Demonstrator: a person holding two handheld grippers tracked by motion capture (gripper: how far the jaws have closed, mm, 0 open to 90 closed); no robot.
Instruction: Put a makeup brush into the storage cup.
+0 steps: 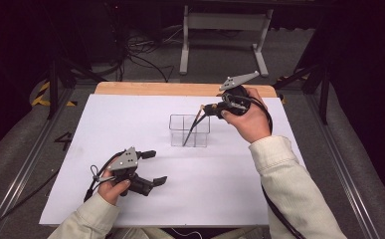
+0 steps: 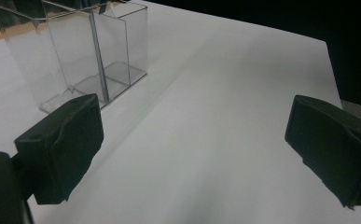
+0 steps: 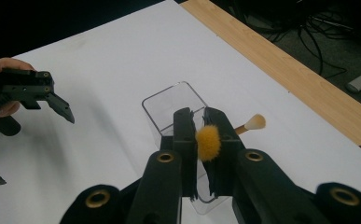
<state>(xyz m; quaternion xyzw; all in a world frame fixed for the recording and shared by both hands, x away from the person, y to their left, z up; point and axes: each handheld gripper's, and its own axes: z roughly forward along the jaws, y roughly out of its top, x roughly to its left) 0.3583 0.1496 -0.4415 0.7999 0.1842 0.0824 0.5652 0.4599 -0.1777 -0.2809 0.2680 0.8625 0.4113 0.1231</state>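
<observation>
Clear box sits mid-tabletop. Your right claw hangs above it, brush apparently leaning inside; left claw near-left, well apart.

Light fell from above onto the white sheet, which showed bright at the centre of the high view while the edges of the frame sank into near black. In the left gripper view the clear box at upper left caught pale glare on its walls, and the near black pads at the bottom were soft and out of focus. The right gripper view was sharp mid-frame, blurred along its bottom edge and dark at upper left.
</observation>
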